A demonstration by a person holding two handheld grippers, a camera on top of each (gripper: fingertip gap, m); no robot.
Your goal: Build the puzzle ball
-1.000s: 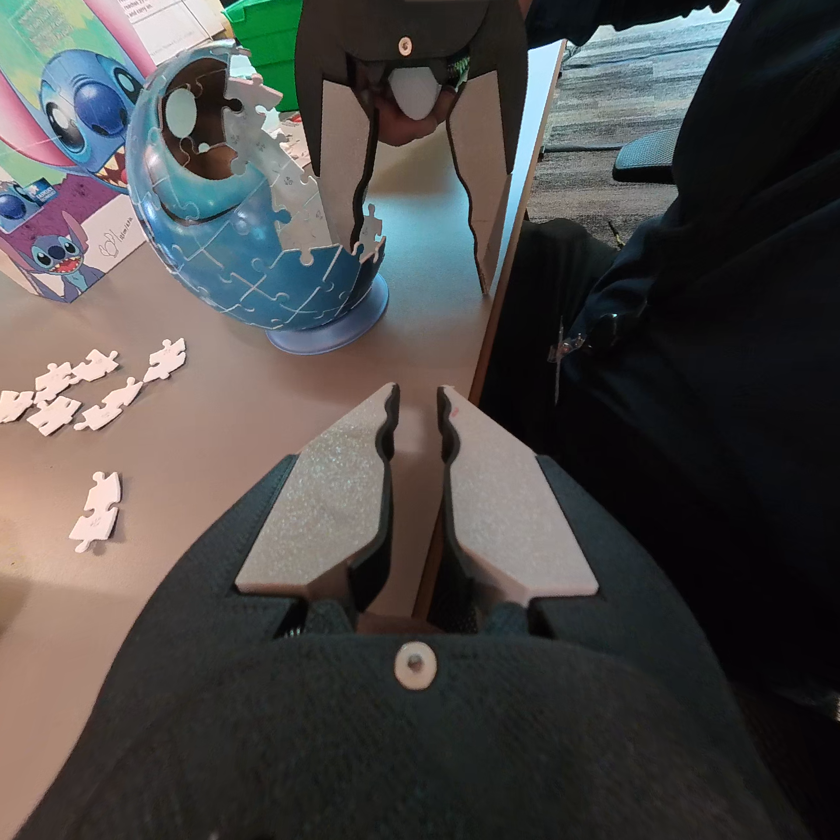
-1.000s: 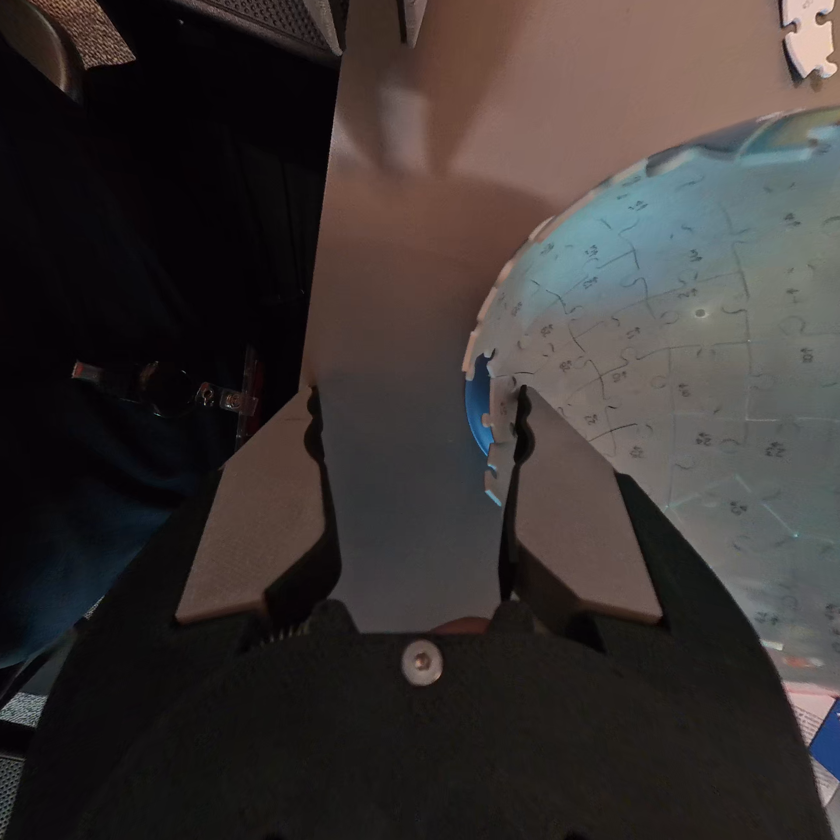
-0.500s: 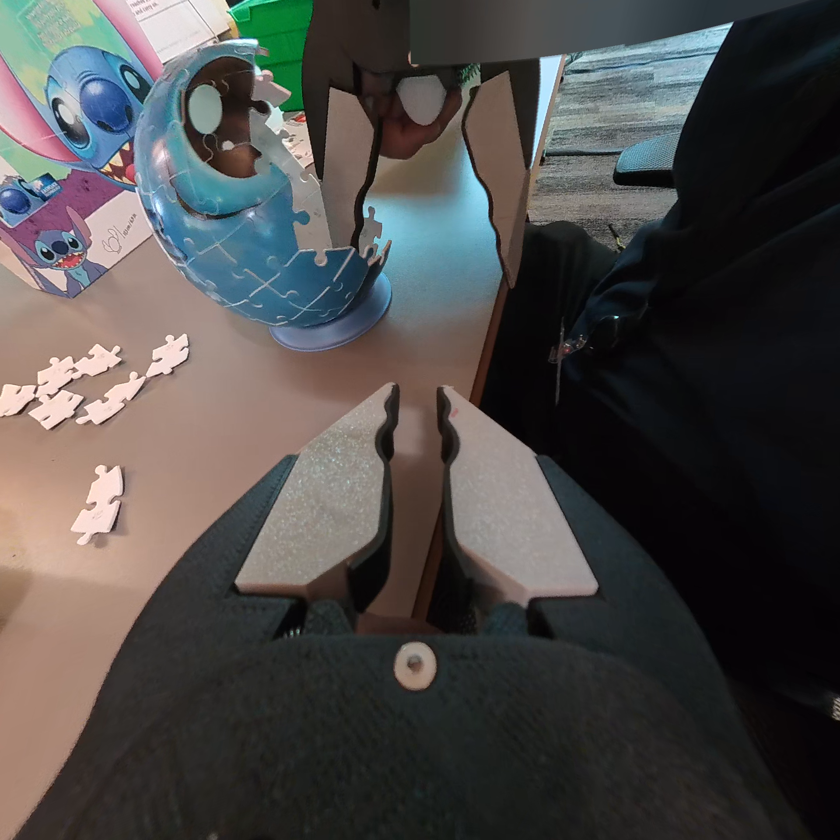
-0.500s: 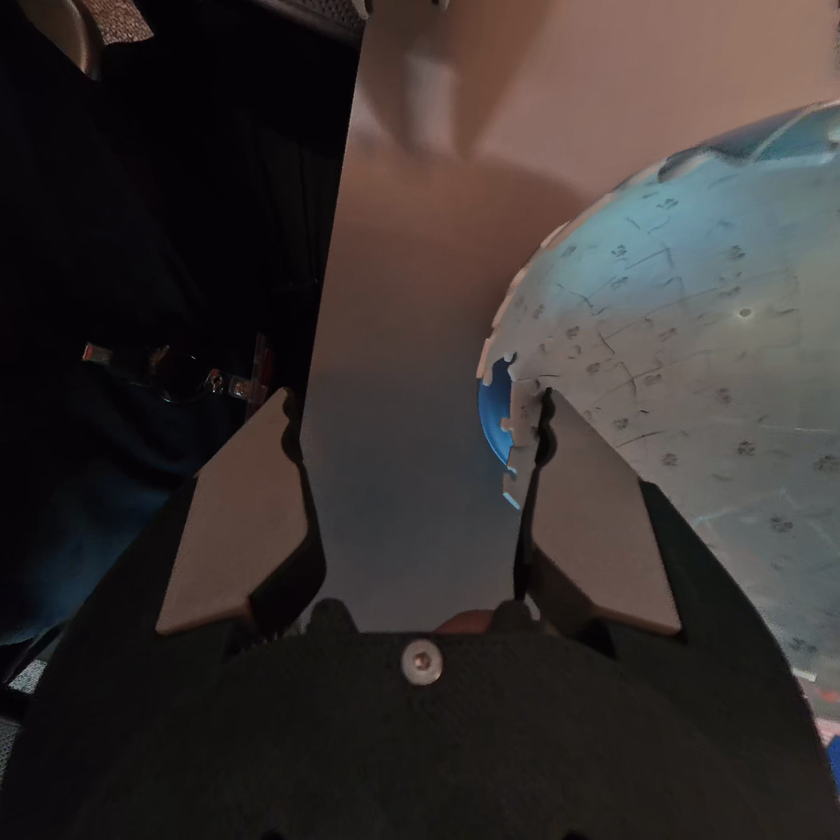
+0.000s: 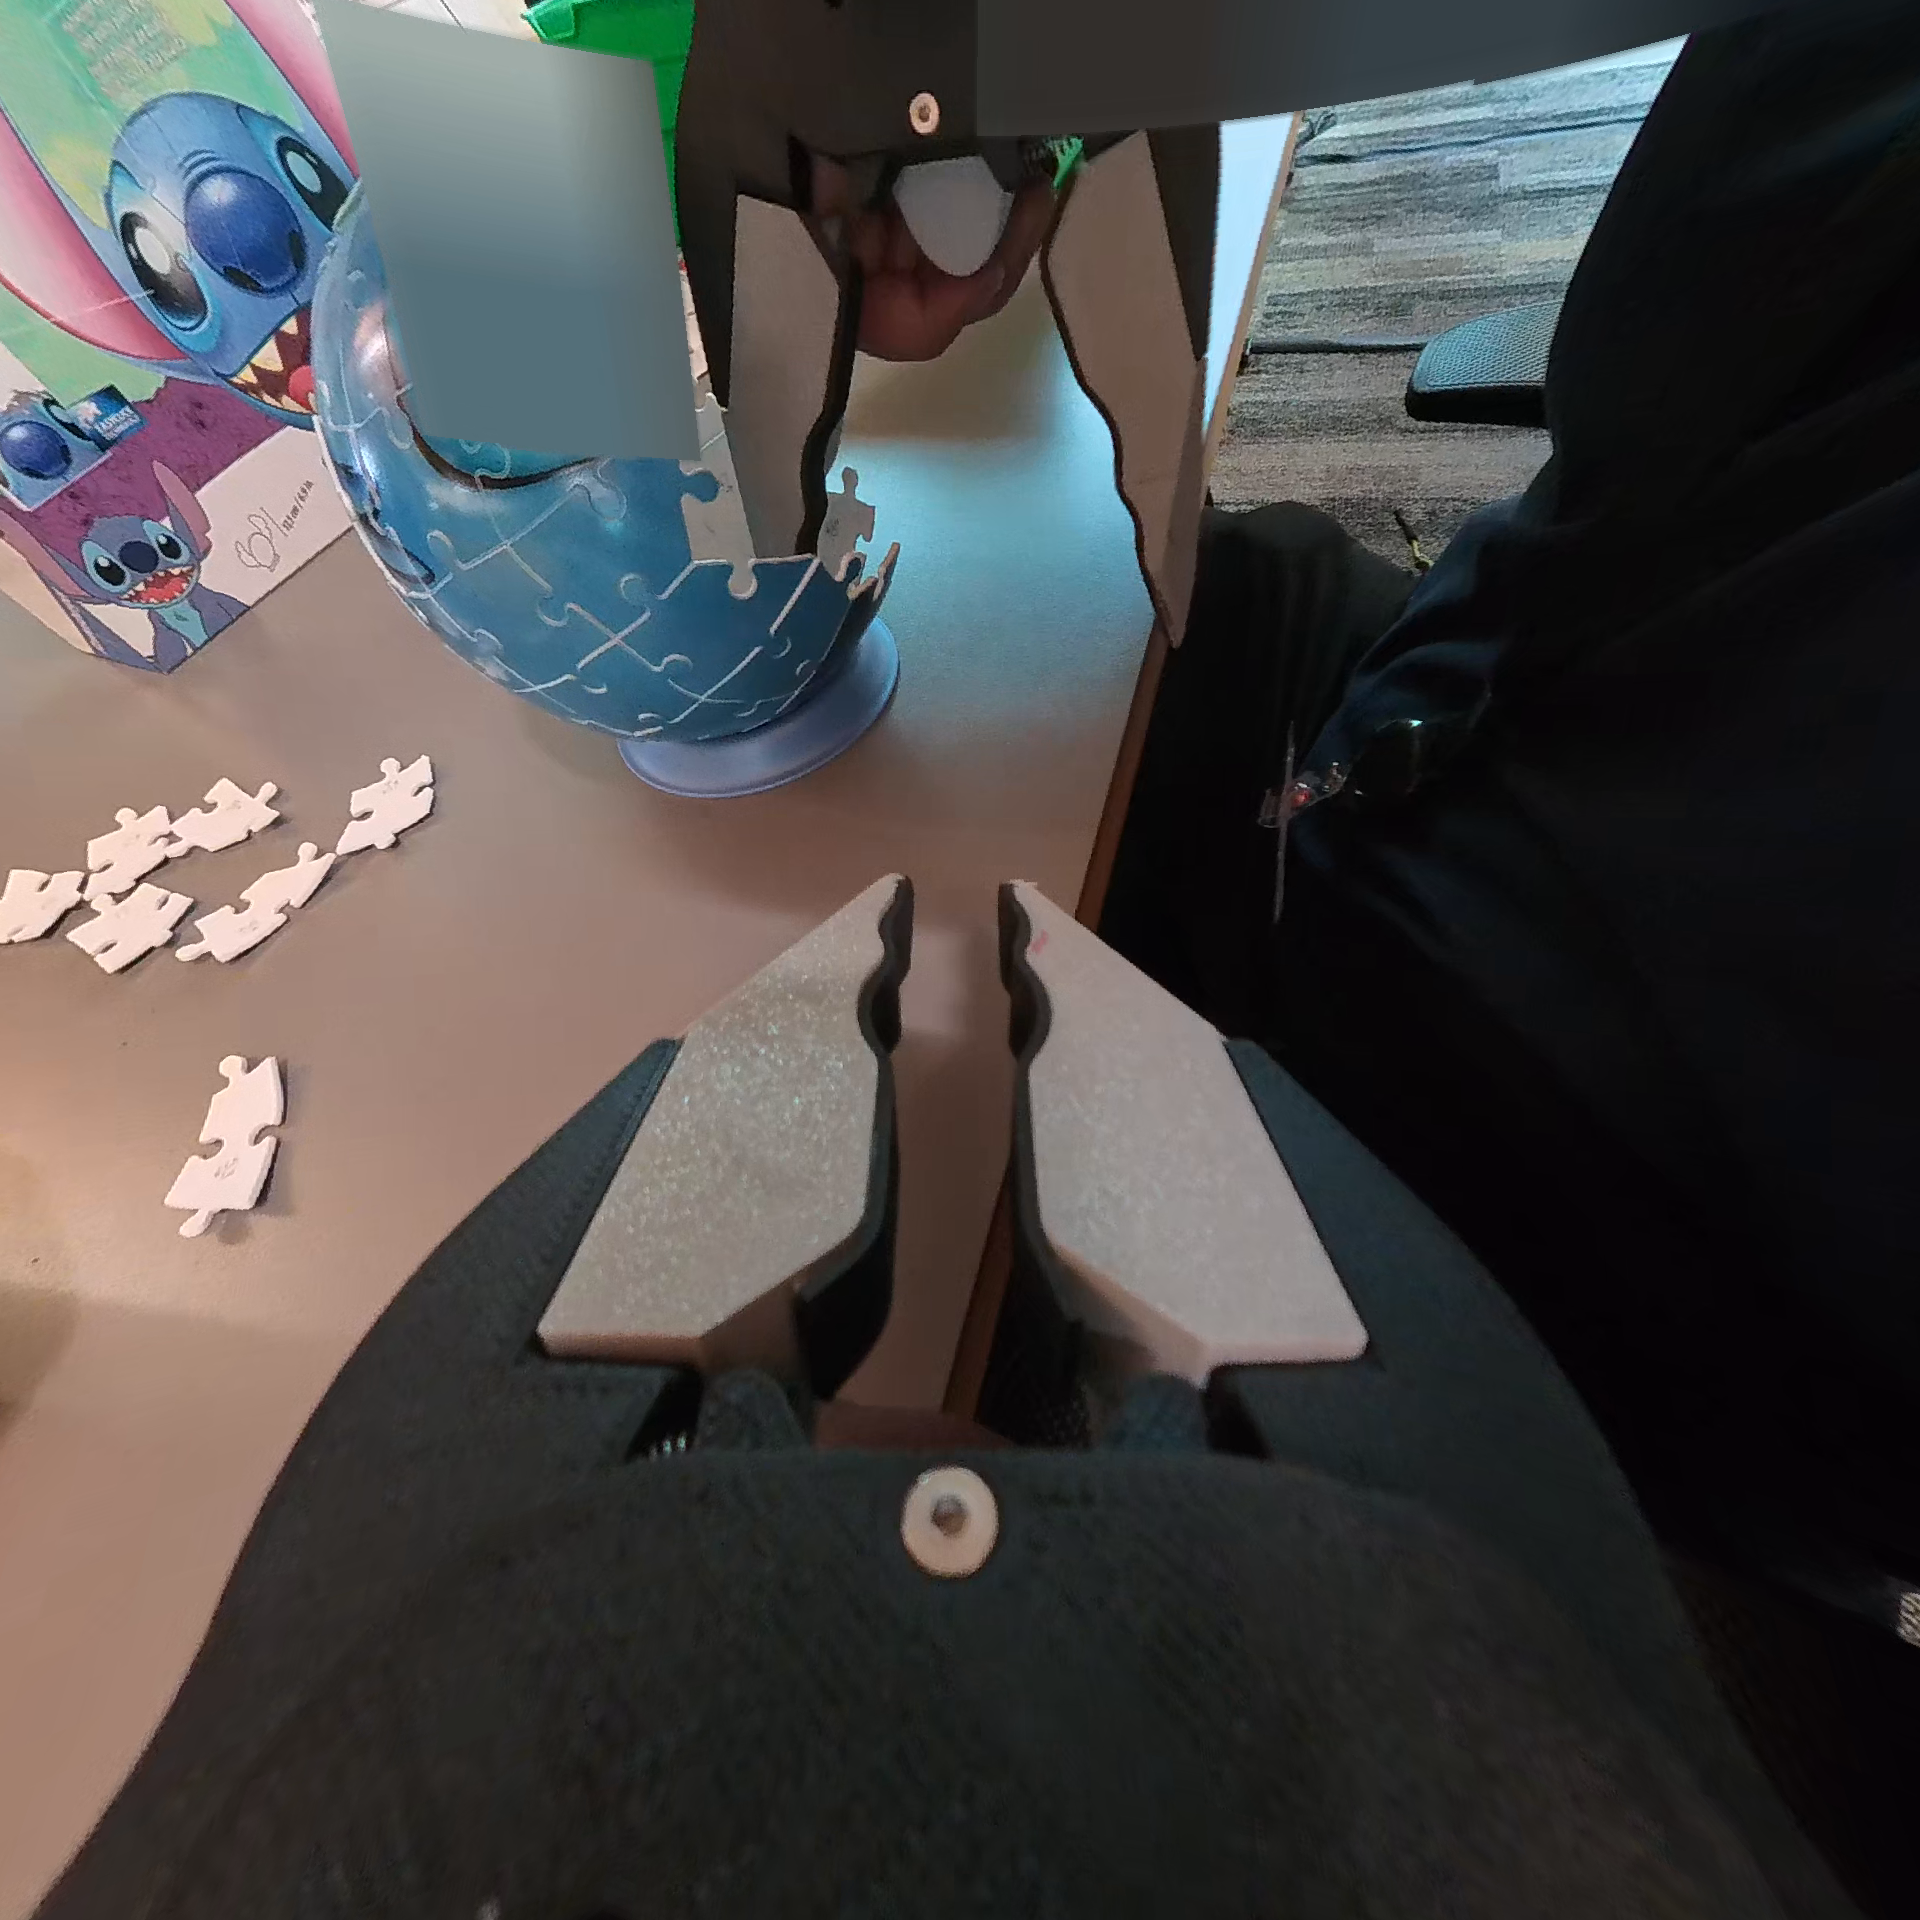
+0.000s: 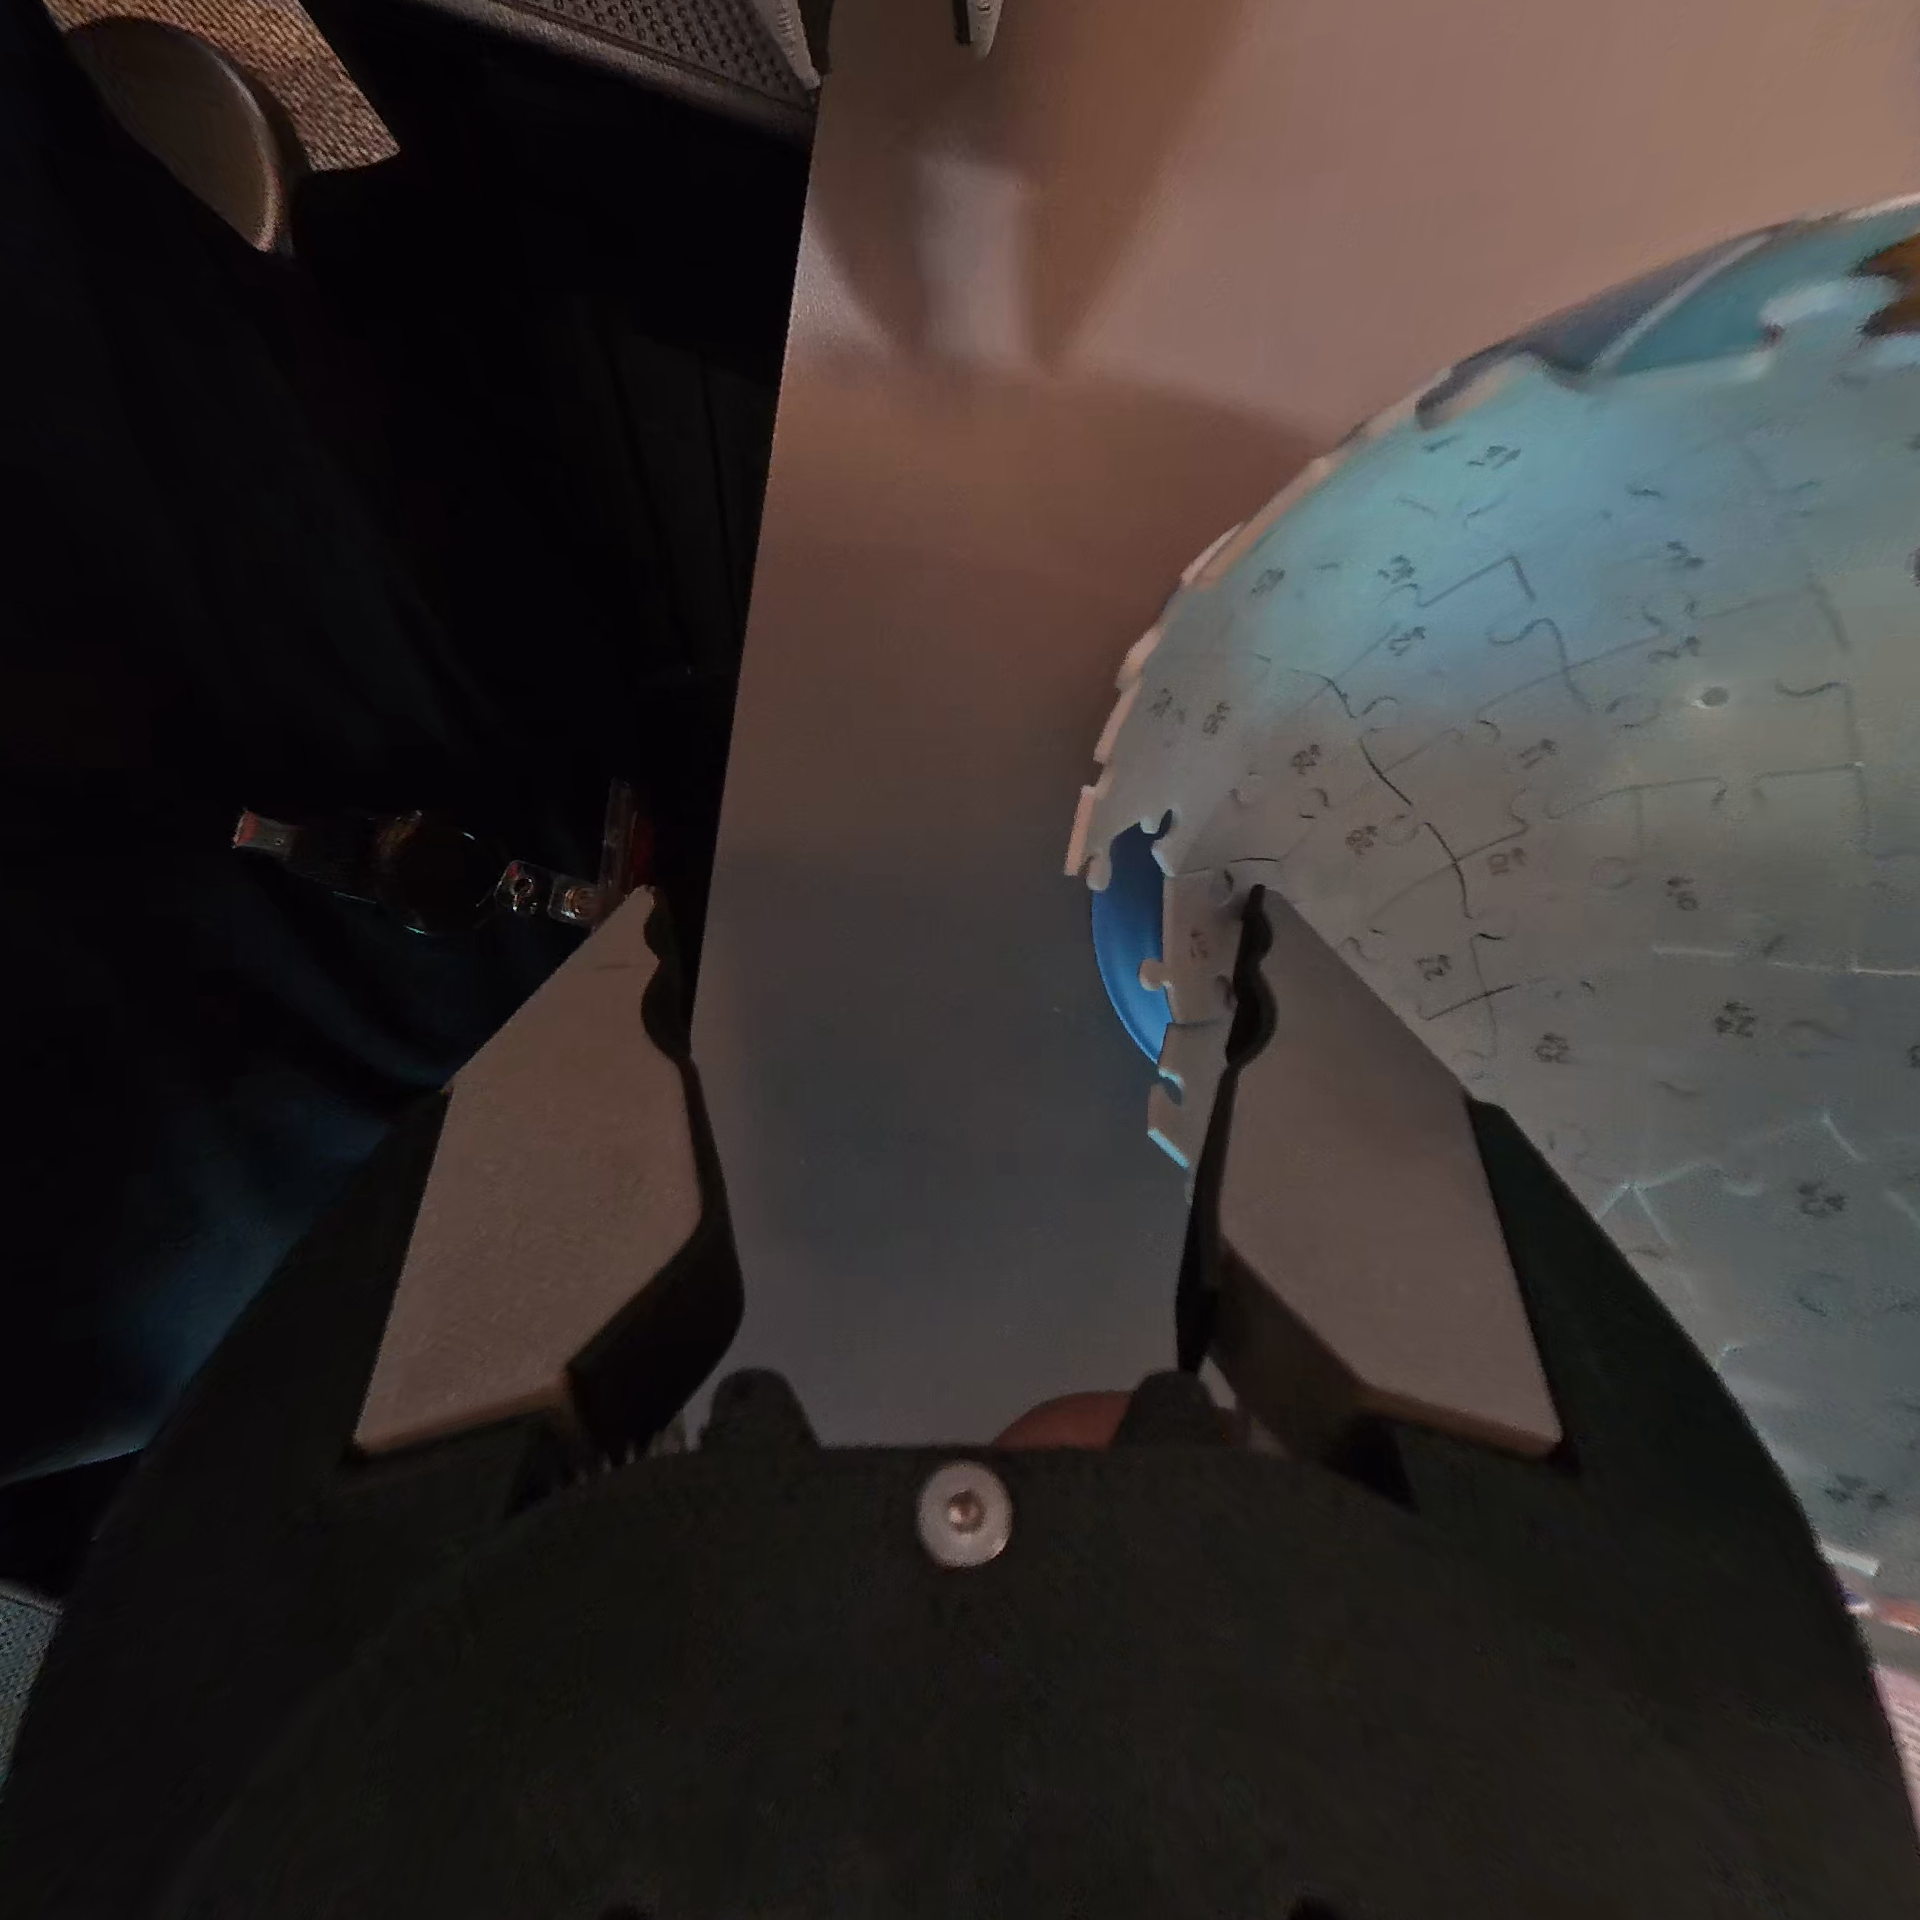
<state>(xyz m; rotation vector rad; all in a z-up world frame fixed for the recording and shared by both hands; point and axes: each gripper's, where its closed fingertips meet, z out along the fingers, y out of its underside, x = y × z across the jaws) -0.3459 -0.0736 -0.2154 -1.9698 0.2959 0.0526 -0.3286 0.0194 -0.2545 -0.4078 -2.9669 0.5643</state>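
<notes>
The partly built blue puzzle ball [image 5: 623,623] rests on a blue ring stand [image 5: 769,748] near the table's right edge. Its upper side is open. In the right wrist view its pale numbered side [image 6: 1558,831] fills the right. My right gripper [image 6: 945,904] is wide open and empty. It also shows in the left wrist view [image 5: 987,561], with one finger [image 5: 779,416] reaching into the opening beside a white piece [image 5: 847,509] that stands up from the rim. My left gripper [image 5: 956,904] is empty, a narrow gap between its fingers, low over the table short of the ball.
Several loose white pieces [image 5: 208,873] lie at the left, with a joined pair [image 5: 229,1143] nearer. The puzzle box [image 5: 156,364] stands at the back left, a green bin [image 5: 592,21] behind. A person in dark clothing [image 5: 1558,935] sits past the table edge [image 5: 1122,790].
My right gripper's jaws have spread wider, with one finger staying at the ball's rim. The ball has shifted slightly. My left gripper has not moved.
</notes>
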